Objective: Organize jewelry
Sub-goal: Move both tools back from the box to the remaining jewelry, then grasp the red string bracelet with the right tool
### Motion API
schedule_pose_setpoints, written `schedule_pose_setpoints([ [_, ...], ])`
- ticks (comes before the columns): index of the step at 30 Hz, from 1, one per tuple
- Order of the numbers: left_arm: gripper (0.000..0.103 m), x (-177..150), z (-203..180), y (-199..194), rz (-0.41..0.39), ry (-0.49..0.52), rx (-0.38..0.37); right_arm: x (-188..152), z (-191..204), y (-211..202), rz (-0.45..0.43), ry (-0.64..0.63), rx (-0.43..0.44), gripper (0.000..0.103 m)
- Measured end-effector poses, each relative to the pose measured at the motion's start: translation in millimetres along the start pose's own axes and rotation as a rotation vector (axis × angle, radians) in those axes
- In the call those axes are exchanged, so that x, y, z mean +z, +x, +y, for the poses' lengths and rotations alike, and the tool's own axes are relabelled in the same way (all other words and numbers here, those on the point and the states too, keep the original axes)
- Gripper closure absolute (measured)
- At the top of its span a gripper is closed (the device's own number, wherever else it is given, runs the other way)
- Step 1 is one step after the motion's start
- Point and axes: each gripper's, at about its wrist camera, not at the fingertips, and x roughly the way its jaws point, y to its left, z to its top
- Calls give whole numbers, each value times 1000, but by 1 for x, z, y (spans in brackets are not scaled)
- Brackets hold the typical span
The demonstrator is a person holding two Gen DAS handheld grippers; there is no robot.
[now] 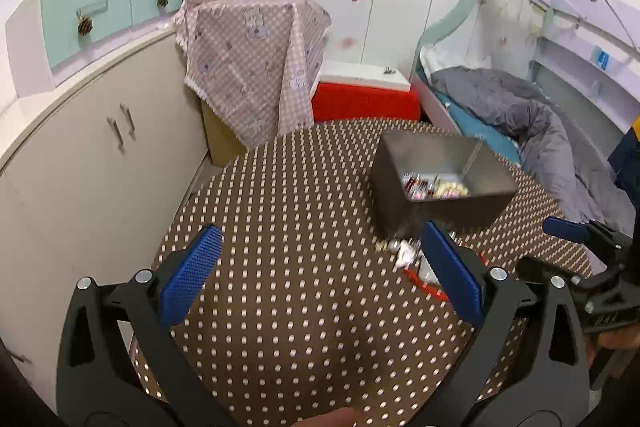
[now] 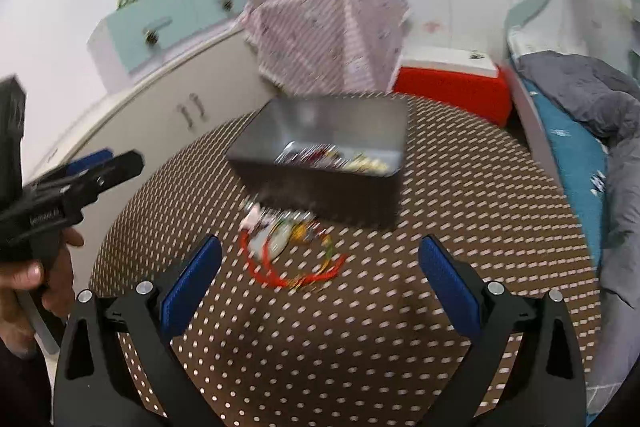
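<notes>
left gripper (image 1: 320, 259): its blue-padded fingers (image 1: 192, 271) are spread wide, with nothing between them; they hover above the surface and touch nothing. in the right wrist view it shows at the left edge (image 2: 86, 169), held by a hand (image 2: 36, 279).
right gripper (image 2: 320, 267): fingers (image 2: 192, 279) spread just as wide, nothing gripped, pads clear of the cloth and of the jewelry. in the left wrist view it shows at the right edge (image 1: 568, 229).
surface (image 1: 300, 211): a round top under a brown cloth with pale dots.
metal box (image 2: 320, 163): an open rectangular tin with dark outer walls and shiny inner walls, standing on the far half of the surface; in the left wrist view it sits to the right (image 1: 440, 179).
box contents (image 2: 332, 157): small red, pink and yellow pieces on the bottom, too blurred to name.
jewelry pile (image 2: 280, 231): a loose heap of small white, silver and yellowish pieces on the cloth just in front of the box's near wall, touching or nearly touching it; blur hides which. in the left wrist view it lies partly behind the right-hand finger (image 1: 404, 255).
red cord (image 2: 288, 275): a thin red loop lying at the near side of the pile, between the pile and the right gripper's fingers.
surroundings: a pink checked cloth (image 1: 252, 67) draped over something behind the surface, a red and white box (image 1: 364, 95) beside it, a bed with grey bedding (image 1: 520, 111) to the right.
</notes>
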Motion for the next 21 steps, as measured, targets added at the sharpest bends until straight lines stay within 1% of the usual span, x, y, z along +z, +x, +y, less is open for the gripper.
schedule_pose_setpoints([
  [1,6,-4,1,2,15,-3,-1,-2,6,5,10,-22,9,10],
  [2,6,-8,2,4,27,-5,-2,-3,9,8,16,-39,15,14],
  [3,6,-11,3,5,35,-5,0,-5,15,15,33,-72,21,16],
  [4,6,-13,3,7,42,-5,3,-7,18,19,44,-91,24,21],
  [5,6,-15,4,7,46,-6,4,-8,22,25,60,-115,30,27],
  [6,6,-16,5,9,52,-9,4,-9,24,29,69,-129,33,31],
  [7,6,-18,6,10,58,-10,4,-10,27,34,79,-149,35,38],
  [8,6,-19,6,11,61,-9,4,-10,29,39,87,-164,38,42],
  [9,6,-19,5,13,67,-4,3,-9,31,42,91,-173,39,44],
  [12,6,-21,4,17,76,10,3,-11,36,55,128,-214,47,61],
  [13,6,-22,2,18,80,16,0,-11,38,56,132,-231,31,69],
  [14,6,-22,0,21,85,22,-3,-11,38,57,136,-237,27,89],
  [15,6,-22,-3,23,89,27,-4,-11,37,57,142,-236,22,98],
  [16,6,-22,-6,26,93,35,-5,-11,35,56,149,-228,25,101],
  [18,6,-22,-11,30,99,48,-11,-13,30,52,150,-212,32,101],
  [21,6,-21,-22,42,114,76,-22,-17,20,44,134,-152,46,101],
])
